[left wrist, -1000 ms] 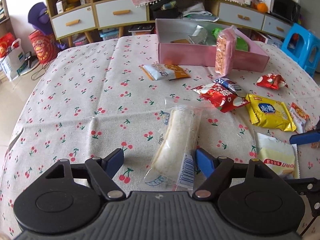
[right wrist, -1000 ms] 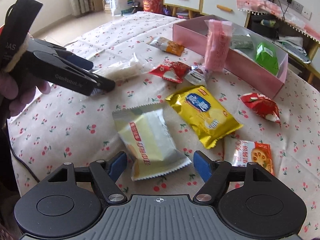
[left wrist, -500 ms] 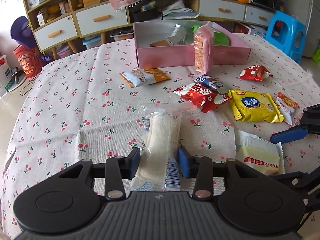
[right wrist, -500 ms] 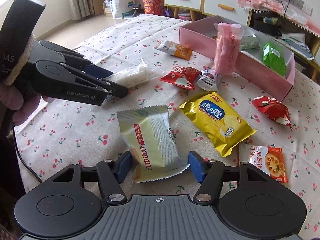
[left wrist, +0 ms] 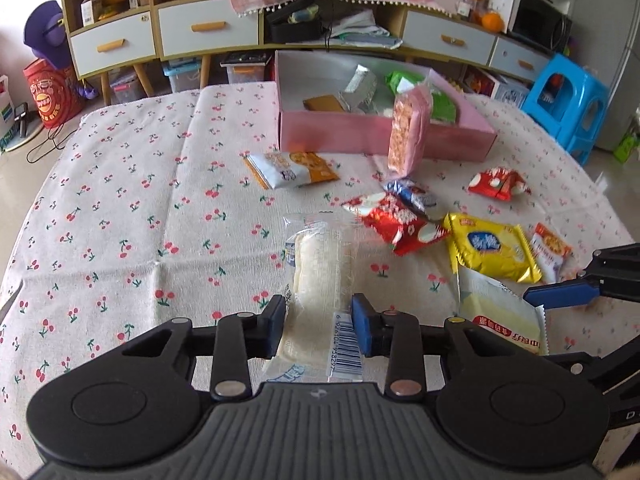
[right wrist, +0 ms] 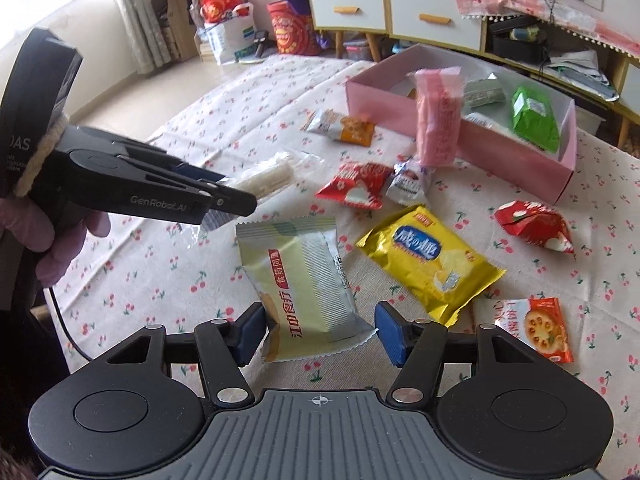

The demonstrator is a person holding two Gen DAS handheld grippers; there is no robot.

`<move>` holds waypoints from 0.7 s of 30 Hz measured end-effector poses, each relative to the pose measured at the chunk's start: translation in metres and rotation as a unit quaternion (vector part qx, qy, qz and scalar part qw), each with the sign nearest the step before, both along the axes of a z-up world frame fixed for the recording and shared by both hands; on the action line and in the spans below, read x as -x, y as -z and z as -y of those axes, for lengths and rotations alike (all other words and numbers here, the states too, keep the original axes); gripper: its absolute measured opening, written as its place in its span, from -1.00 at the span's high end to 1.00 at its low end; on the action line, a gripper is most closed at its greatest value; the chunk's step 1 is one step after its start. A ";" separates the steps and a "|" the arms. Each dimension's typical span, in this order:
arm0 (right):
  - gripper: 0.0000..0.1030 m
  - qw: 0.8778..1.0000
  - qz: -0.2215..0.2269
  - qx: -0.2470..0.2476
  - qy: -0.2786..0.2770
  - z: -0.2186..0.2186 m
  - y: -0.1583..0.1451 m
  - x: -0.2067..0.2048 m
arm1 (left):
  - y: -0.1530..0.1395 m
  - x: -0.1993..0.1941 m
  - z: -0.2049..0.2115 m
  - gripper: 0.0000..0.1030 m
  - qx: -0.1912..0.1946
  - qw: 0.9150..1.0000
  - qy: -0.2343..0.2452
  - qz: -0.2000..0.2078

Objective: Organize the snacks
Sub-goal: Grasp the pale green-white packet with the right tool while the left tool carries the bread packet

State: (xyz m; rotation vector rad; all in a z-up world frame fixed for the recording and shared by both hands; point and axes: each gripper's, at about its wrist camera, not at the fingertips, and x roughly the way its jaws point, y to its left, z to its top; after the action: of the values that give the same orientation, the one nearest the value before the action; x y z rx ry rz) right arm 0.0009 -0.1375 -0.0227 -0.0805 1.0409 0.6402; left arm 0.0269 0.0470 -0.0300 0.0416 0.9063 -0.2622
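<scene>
My left gripper (left wrist: pixel 319 326) is shut on a long clear-wrapped white bread roll (left wrist: pixel 322 272) and holds it just above the table; it also shows from the side in the right wrist view (right wrist: pixel 224 200). My right gripper (right wrist: pixel 318 332) has its jaws closing around a pale green-and-white snack pack (right wrist: pixel 304 284), the left pad touching, the right pad a little apart. The pink box (left wrist: pixel 376 136) stands at the back with several snacks inside. A pink wafer pack (left wrist: pixel 408 132) leans upright against its front wall.
Loose on the cherry-print tablecloth (left wrist: pixel 120 216): an orange-white pack (left wrist: pixel 290 168), a red pack (left wrist: pixel 396 222), a small blue-white pack (left wrist: pixel 414 194), a yellow pack (right wrist: pixel 430 258), another red pack (right wrist: pixel 534 226), an orange cracker pack (right wrist: pixel 536 328). A blue stool (left wrist: pixel 568 104) stands at right.
My left gripper closed on the bread roll and lifted it slightly. My right gripper moved onto the pale green pack and narrowed its jaws around it.
</scene>
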 end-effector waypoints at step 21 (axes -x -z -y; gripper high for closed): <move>-0.16 0.987 0.037 -0.052 0.146 0.045 -0.043 -0.063 | -0.042 -0.031 0.003 0.39 0.074 0.996 -0.036 0.047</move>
State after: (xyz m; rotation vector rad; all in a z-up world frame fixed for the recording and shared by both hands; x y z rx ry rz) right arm 0.0644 -0.1829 0.0201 0.1362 0.9232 0.4210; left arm 0.0575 0.0437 0.0123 -0.1138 0.7917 -0.2579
